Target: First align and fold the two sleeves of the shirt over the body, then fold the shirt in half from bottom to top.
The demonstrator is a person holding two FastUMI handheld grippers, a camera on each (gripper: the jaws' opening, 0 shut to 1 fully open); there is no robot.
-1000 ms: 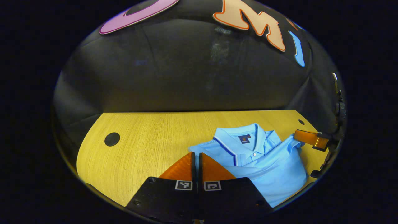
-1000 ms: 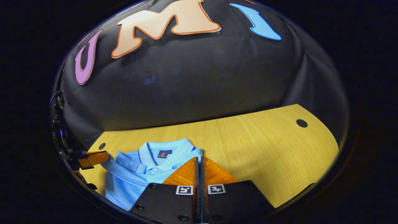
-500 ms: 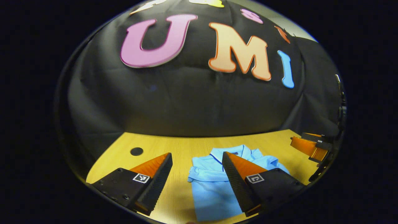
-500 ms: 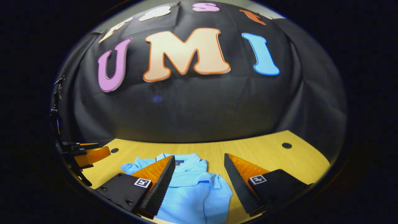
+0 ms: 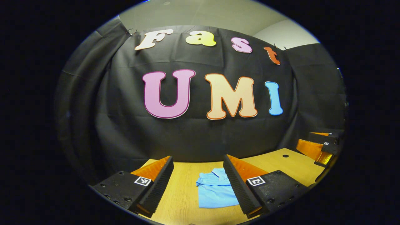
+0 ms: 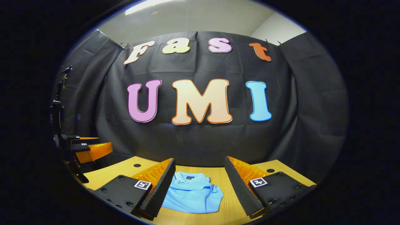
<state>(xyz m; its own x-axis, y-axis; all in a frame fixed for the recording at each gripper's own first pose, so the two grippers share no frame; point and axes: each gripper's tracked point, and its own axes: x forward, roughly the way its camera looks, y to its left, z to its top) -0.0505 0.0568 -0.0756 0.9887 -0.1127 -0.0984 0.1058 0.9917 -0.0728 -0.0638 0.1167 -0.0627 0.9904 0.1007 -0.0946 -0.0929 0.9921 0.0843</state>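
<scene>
Apparently the folding was done: the shirt (image 6: 191, 193) lay as a compact blue rectangle, collar at the far end, with no sleeve sticking out and the body doubled over itself. Nothing seemed left but perhaps squaring its edges. It sat flat on the table (image 6: 103, 176), ahead of and between the spread fingers of the right gripper (image 6: 199, 182), touching neither. In the left gripper view the shirt (image 5: 215, 190) lay likewise ahead of the left gripper (image 5: 197, 179), whose fingers were also parted and held nothing. Bare wood ran around the shirt on each side. Beyond it the table's far edge met the booth wall (image 6: 200, 143), so room to move lay mostly sideways and upward.
</scene>
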